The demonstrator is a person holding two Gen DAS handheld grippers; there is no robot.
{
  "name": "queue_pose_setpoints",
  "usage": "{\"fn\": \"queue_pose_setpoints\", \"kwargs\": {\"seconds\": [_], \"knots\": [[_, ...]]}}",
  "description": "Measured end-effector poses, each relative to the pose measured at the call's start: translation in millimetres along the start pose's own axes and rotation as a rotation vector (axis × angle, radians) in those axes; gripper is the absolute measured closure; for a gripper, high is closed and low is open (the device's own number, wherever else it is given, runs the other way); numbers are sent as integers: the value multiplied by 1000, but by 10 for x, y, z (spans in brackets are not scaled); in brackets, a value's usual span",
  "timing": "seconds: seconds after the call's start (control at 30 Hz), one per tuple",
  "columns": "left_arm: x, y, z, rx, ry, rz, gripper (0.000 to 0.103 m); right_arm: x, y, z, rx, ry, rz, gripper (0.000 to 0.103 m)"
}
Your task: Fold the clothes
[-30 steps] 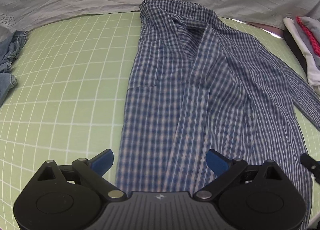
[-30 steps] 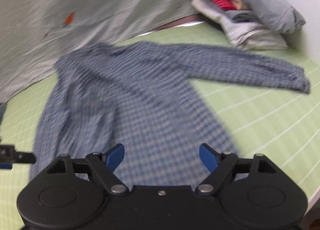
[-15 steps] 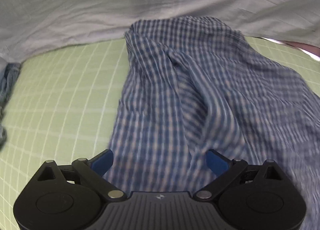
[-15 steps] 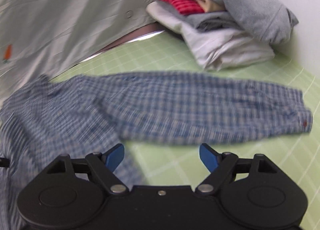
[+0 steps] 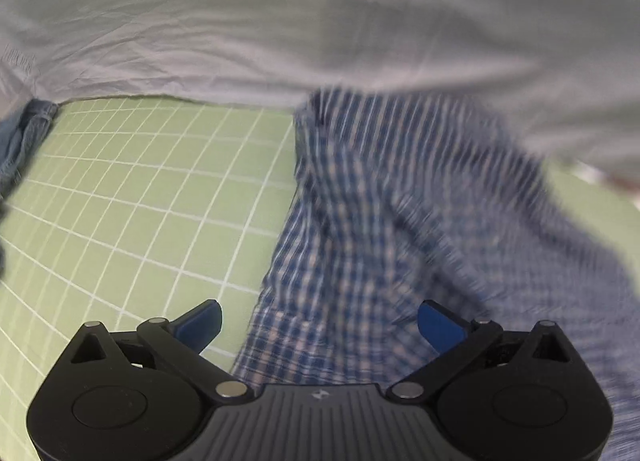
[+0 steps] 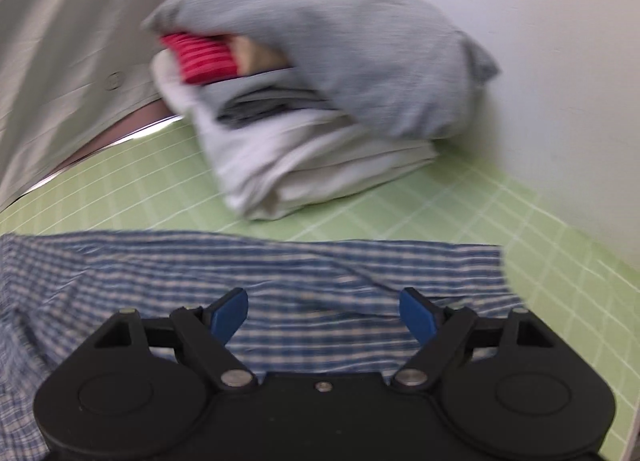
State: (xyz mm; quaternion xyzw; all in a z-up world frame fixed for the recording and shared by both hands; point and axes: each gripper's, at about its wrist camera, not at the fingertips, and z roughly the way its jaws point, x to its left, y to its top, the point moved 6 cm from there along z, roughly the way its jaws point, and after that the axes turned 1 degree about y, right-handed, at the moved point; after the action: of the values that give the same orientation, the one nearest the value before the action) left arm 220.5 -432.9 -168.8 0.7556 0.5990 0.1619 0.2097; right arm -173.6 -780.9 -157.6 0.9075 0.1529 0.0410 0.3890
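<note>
A blue and white checked shirt point(image 5: 400, 229) lies spread on the green grid mat point(image 5: 140, 189), collar end toward the far edge. My left gripper point(image 5: 320, 321) is open and empty, low over the shirt's left edge, with one fingertip over the mat and one over the cloth. In the right wrist view the shirt's sleeve point(image 6: 280, 273) lies across the mat point(image 6: 520, 221), cuff to the right. My right gripper point(image 6: 324, 313) is open and empty just above the sleeve near the cuff. Both views are blurred.
A pile of folded clothes point(image 6: 320, 101), grey, red and white, sits on the mat beside the white wall point(image 6: 540, 41). A pale sheet point(image 5: 280, 29) hangs behind the mat. Blue denim point(image 5: 24, 137) lies at the far left edge.
Both grippers have moved forward. The left one has closed in on the shirt's collar end. The right one has swung right along the sleeve toward the cuff and the clothes pile. Both stayed open.
</note>
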Motion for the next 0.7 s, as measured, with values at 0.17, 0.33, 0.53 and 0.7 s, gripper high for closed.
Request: {"fn": "queue_pose_setpoints", "kwargs": {"seconds": [0.17,0.33,0.53,0.7], "knots": [[-99,-100,-204,-8,-129,26,5,-78,-60,-15,12,-17,21,19],[-192,-398,-261,40,-195,91,40,53,-128,-90,12,18,1,19],[-287,-754,-319,93,-259,174,78,161,-198,-190,14,51,-10,19],[-148,-775,-360,85,-230,130,101,181,-215,-291,4,68,-7,19]]}}
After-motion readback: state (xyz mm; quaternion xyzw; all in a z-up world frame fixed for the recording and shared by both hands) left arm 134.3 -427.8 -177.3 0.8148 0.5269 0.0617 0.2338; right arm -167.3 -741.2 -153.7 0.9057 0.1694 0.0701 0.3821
